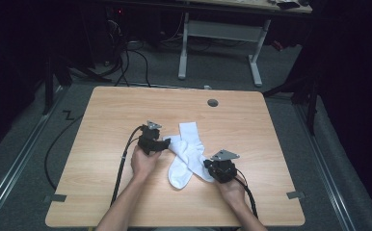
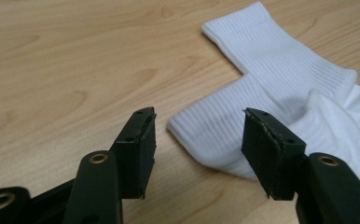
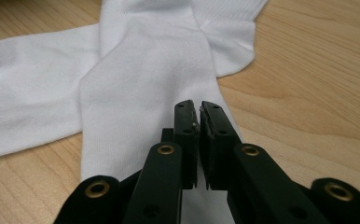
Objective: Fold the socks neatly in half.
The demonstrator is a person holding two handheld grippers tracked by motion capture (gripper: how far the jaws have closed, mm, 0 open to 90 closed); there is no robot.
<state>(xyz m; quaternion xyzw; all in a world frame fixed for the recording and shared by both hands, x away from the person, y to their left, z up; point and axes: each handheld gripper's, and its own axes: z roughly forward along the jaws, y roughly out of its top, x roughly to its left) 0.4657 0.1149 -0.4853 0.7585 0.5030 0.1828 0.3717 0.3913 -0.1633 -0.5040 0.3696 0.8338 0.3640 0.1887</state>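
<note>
At the left, our left gripper point(image 1: 166, 143) hangs released just short of the ribbed cuff of the upper sock point(image 2: 225, 135), which lies ahead of it and slightly right, its long axis slanting down to the right gripper point(image 1: 207, 164). The lower sock point(image 1: 189, 132) crosses beneath it mid-table point(image 1: 107, 192), so the pair forms an X. The left gripper view shows the pads standing clear of the cuff; the right gripper view shows those jaws clenched, apparently pinching the toe end of that same sock, though we cannot see cloth between them
</note>
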